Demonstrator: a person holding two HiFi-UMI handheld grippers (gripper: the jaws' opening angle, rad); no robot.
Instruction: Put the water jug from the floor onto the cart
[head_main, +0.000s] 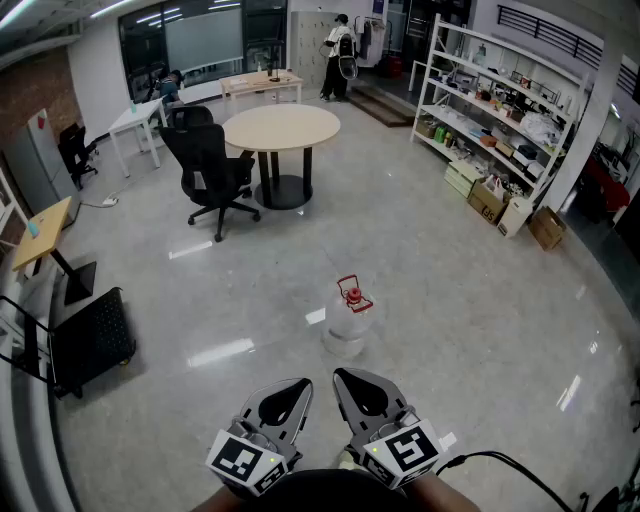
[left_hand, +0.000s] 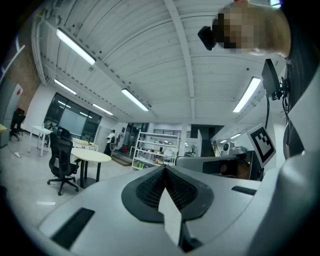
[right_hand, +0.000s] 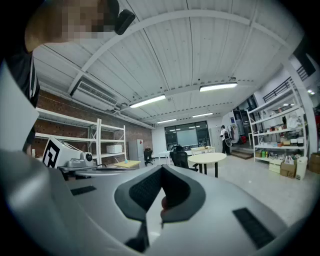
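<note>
Water jug (head_main: 349, 318) stands on open floor (head_main: 460, 300); both grippers empty, jaws together.
Left gripper (head_main: 300, 383) and right gripper (head_main: 341, 374) side by side, rears cut off at bottom edge, apart from jug. Cart (head_main: 92, 338) by left edge, well apart. Jug's clear body blends into glossy floor.

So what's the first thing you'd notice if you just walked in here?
The clear water jug with its red top stands all alone on the shiny grey floor. At the bottom, the left gripper and the right gripper poke forward side by side, both shut and empty. Farther back is a round table with a black office chair beside it, and a black cart waits at the left.
</note>
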